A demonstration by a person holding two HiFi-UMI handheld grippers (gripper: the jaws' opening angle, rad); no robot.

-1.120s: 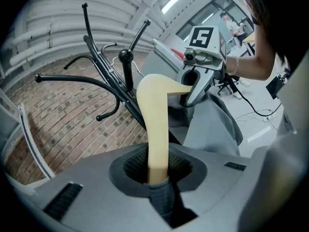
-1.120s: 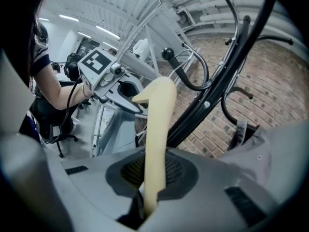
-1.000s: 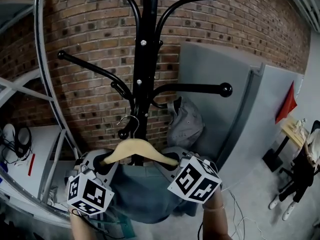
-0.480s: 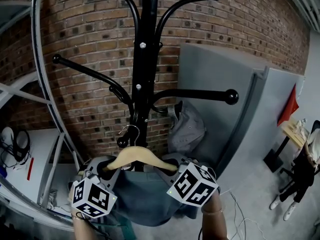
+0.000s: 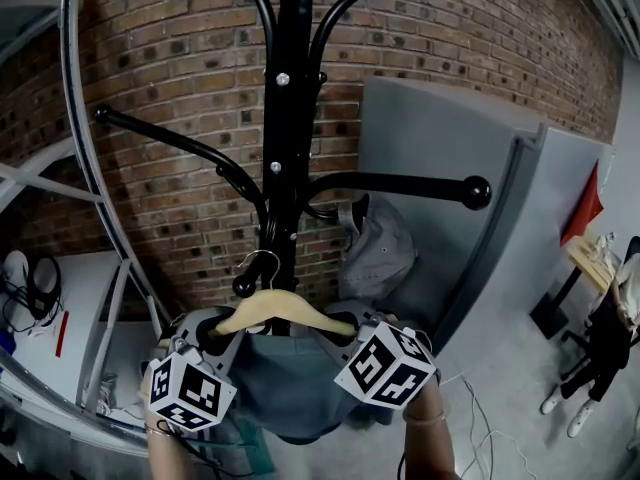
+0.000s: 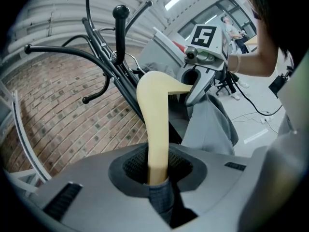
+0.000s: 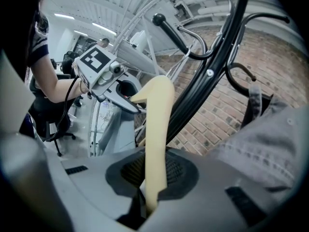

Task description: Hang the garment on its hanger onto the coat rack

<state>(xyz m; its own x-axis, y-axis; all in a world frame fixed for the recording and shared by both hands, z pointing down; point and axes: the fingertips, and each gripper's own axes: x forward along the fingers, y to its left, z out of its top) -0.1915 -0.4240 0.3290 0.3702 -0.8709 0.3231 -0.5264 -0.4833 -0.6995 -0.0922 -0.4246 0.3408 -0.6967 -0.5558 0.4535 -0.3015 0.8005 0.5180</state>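
Since a second ago the hanger and both grippers sit slightly lower in the head view, with their grips unchanged. One tall black metal coat rack point(image 5: 288, 118) stands before a brick wall point(image 5: 180, 88), with one grey garment point(image 5: 375, 253) hanging at its right. One blue-grey garment point(image 5: 290, 388) drapes from one pale curved wooden hanger point(image 5: 275, 306), held level just in front of the pole. Its wire hook point(image 5: 262, 263) seems to be beside a ball-tipped lower peg. Of the two grippers, the left gripper point(image 6: 157, 178) clamps the hanger's left end together with cloth, and the right gripper point(image 7: 149, 197) pinches the right end narrowly.
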